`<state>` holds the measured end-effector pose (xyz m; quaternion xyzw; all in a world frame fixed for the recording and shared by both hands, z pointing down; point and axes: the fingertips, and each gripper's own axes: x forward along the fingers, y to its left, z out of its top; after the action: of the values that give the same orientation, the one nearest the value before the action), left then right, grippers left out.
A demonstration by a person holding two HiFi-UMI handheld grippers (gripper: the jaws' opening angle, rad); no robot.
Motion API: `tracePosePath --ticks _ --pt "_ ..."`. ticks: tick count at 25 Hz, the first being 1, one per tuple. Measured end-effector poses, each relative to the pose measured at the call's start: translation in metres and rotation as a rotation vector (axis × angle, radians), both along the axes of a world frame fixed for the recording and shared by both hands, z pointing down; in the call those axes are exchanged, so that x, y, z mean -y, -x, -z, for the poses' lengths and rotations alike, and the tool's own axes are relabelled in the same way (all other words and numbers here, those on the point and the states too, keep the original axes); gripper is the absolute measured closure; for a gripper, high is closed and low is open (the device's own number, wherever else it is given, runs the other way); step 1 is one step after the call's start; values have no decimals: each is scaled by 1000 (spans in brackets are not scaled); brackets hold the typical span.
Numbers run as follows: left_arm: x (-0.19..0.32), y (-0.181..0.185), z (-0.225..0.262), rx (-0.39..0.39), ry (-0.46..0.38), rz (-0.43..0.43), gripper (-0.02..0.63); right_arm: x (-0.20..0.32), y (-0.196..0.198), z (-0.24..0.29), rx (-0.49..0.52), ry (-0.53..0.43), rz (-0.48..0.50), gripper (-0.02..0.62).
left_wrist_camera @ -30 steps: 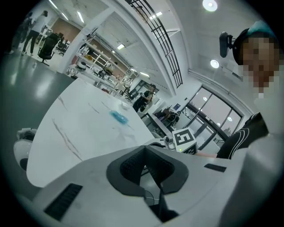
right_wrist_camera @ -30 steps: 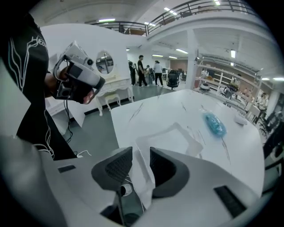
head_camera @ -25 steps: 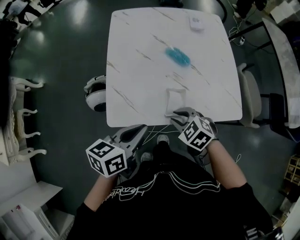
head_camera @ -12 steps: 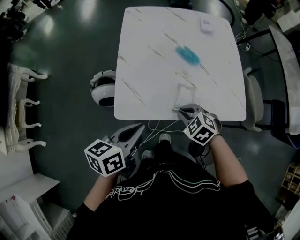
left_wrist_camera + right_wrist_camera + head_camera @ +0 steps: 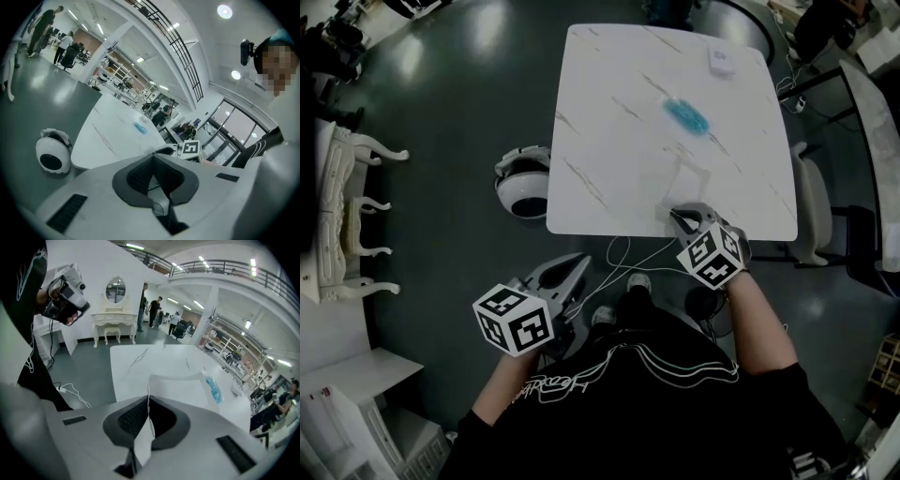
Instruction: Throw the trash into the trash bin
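Observation:
A thin white paper sheet [image 5: 685, 181] lies near the front edge of the white marble table [image 5: 619, 112]. My right gripper [image 5: 679, 217] is shut on the sheet's near edge. In the right gripper view the sheet [image 5: 180, 387] runs from between the closed jaws of the right gripper [image 5: 147, 403] out over the table. A blue crumpled wrapper [image 5: 686, 115] lies farther back on the table. The round white trash bin [image 5: 524, 182] stands on the floor at the table's left. My left gripper [image 5: 577, 267] hangs shut and empty below the table's edge, and the bin [image 5: 52, 157] shows at its lower left.
A small white box [image 5: 721, 63] sits at the table's far right corner. White cables [image 5: 623, 255] hang by the person's legs under the front edge. A white chair [image 5: 811, 202] stands at the table's right, ornate white furniture [image 5: 352, 202] at the far left.
The right jaws have closed on the paper's near edge and raised it slightly. The table has slid right in the head view. The left gripper stays shut and empty.

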<state>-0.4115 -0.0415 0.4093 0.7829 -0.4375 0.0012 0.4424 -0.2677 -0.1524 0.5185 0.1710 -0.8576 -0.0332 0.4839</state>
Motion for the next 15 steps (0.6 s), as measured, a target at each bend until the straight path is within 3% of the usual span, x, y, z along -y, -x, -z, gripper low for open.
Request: tracePosePath --ticks 7,15 --pt "-18 9 22 1 -66 9 600 -24 26 79 145 -124 -26 562" --pt "-33 5 56 -1 -182 -76 600 -82 54 191 437 -163 -83 563"
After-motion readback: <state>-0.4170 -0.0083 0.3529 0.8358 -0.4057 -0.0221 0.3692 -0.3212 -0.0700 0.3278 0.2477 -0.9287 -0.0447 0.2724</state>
